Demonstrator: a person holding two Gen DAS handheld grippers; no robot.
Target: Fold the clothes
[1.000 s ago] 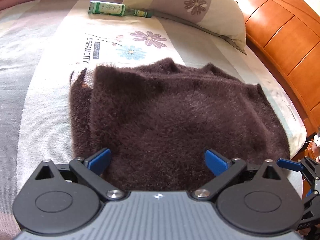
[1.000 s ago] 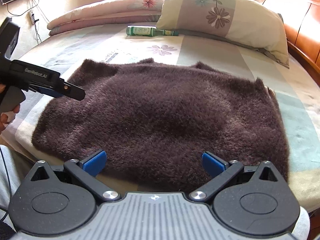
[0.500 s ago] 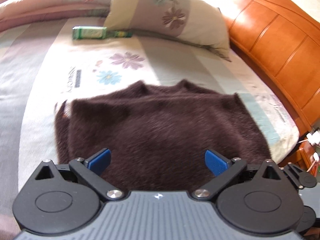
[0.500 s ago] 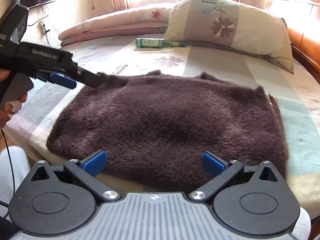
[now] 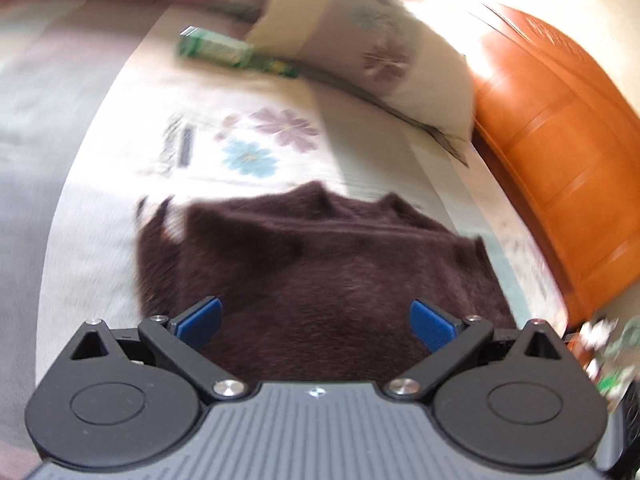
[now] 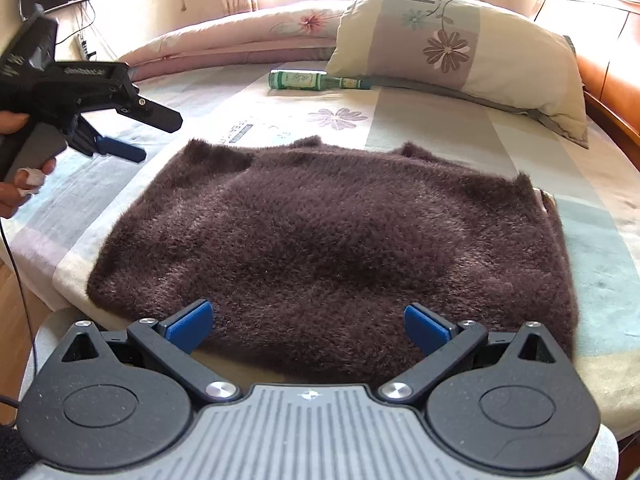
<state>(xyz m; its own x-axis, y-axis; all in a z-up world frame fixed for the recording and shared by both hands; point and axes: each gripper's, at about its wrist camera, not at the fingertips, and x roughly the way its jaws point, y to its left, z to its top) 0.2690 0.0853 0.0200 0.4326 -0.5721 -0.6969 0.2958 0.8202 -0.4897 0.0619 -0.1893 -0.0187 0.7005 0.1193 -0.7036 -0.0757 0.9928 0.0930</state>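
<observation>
- So the fuzzy dark-brown sweater (image 6: 332,240) is spread out flat on the bed (image 6: 600,264), filling the middle of the right wrist view. Its near hem sits right at the bed's front edge, and two little bumps of the neckline poke up along its far edge.
- Left wrist view has the same sweater (image 5: 320,280) in the lower middle of the frame — that whole shot is motion-blurred though, so fine detail is mush.
- Right gripper (image 6: 308,326) is at the bottom of its frame with both blue pads spread wide, nothing between them, parked over the sweater's near hem.
- Left gripper (image 5: 316,320) is spread wide too and empty. From the right wrist cam you can see it (image 6: 160,136) up in the air in the upper left of the frame, clear of the sweater, with a hand (image 6: 20,172) on the handle at the left edge.
- Further back, a green bottle (image 6: 316,80) is lying on its side on the sheet, well apart from the sweater, upper middle.
- A floral pillow (image 6: 460,44) is just beside it, upper right, with the bottle's neck pointing at it.
- Orange wooden headboard (image 5: 560,140) runs down the right side of the left wrist view.
</observation>
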